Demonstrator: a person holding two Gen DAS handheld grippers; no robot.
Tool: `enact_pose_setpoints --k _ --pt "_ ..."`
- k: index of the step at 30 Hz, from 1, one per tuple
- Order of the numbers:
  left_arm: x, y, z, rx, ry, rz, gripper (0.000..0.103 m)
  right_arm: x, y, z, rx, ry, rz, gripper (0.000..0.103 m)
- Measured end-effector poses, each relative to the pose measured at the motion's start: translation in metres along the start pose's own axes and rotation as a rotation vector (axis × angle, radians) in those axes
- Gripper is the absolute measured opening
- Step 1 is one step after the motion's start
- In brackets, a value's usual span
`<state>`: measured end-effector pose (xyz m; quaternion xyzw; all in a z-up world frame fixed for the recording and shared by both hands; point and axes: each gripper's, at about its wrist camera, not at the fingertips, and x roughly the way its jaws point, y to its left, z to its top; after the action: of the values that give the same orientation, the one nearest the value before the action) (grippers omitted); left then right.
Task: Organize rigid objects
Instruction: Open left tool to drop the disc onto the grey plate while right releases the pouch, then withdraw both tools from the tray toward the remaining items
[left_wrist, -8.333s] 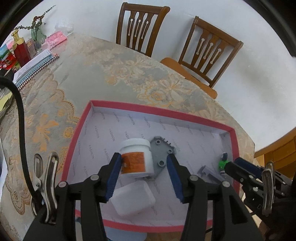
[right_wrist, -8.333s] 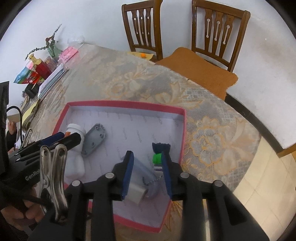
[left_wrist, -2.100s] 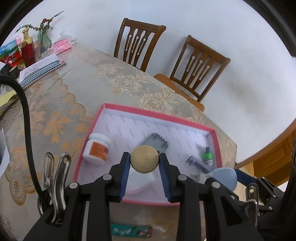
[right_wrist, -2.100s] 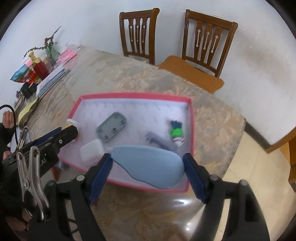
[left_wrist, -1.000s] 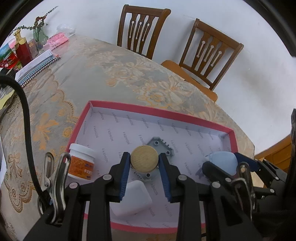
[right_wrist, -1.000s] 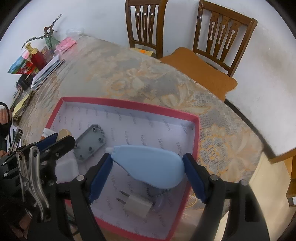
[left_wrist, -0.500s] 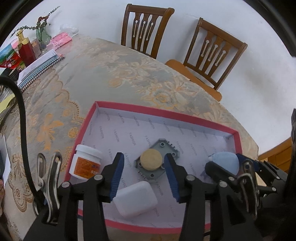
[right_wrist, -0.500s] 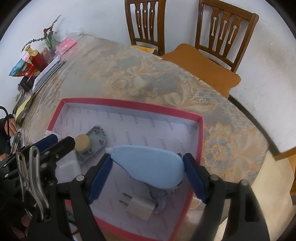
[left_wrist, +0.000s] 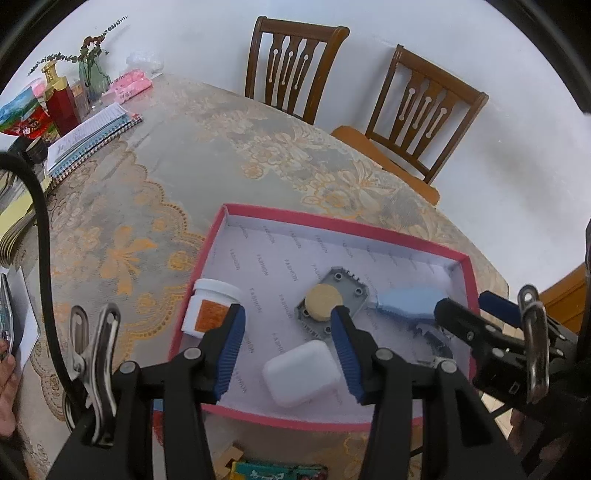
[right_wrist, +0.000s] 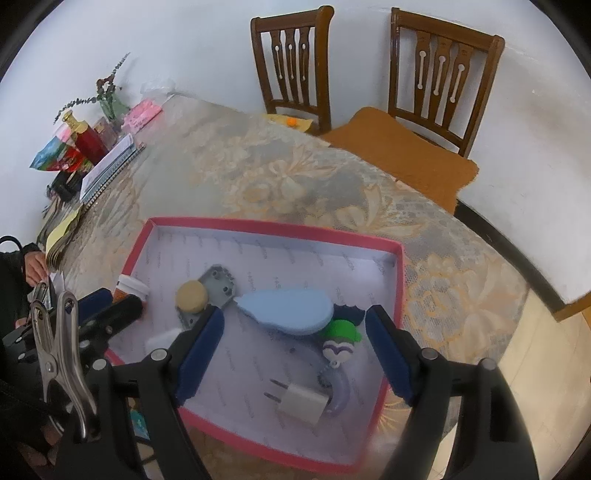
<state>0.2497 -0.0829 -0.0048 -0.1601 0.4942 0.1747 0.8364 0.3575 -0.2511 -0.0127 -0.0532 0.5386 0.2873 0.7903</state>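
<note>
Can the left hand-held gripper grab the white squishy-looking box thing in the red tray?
Probably yes. The white case lies in the red tray just below the opening left hand-held gripper, with nothing on top of it.

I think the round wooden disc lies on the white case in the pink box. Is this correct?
Not quite. The wooden disc lies on the grey plate, not on the white case, which sits apart, nearer the camera. The left wrist view shows this. All are inside the pink box.
</note>
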Motion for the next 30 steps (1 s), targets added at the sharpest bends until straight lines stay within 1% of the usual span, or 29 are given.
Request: enact_pose_setpoints --k 7,11,14,20,30 --pt "-0.011 0.008 -0.012 0.012 0.003 -0.020 0.051 -0.011 -0.001 -0.013 0.024 -0.009 -0.018 0.081" --pt "-0.019 0.018 -0.023 -0.003 0.003 -0.037 0.051 -0.020 0.004 -0.021 0.021 -0.019 -0.028 0.081" --pt "-0.026 0.026 -0.031 -0.002 0.000 -0.035 0.051 -0.026 0.010 -0.029 0.016 -0.023 -0.030 0.081" --pt "-0.042 0.049 -0.050 -0.021 -0.005 -0.024 0.051 -0.039 0.028 -0.050 -0.013 -0.033 -0.021 0.081" --pt "-0.051 0.097 -0.084 -0.097 0.010 0.002 0.051 -0.048 0.055 -0.088 -0.057 0.002 -0.002 0.081"
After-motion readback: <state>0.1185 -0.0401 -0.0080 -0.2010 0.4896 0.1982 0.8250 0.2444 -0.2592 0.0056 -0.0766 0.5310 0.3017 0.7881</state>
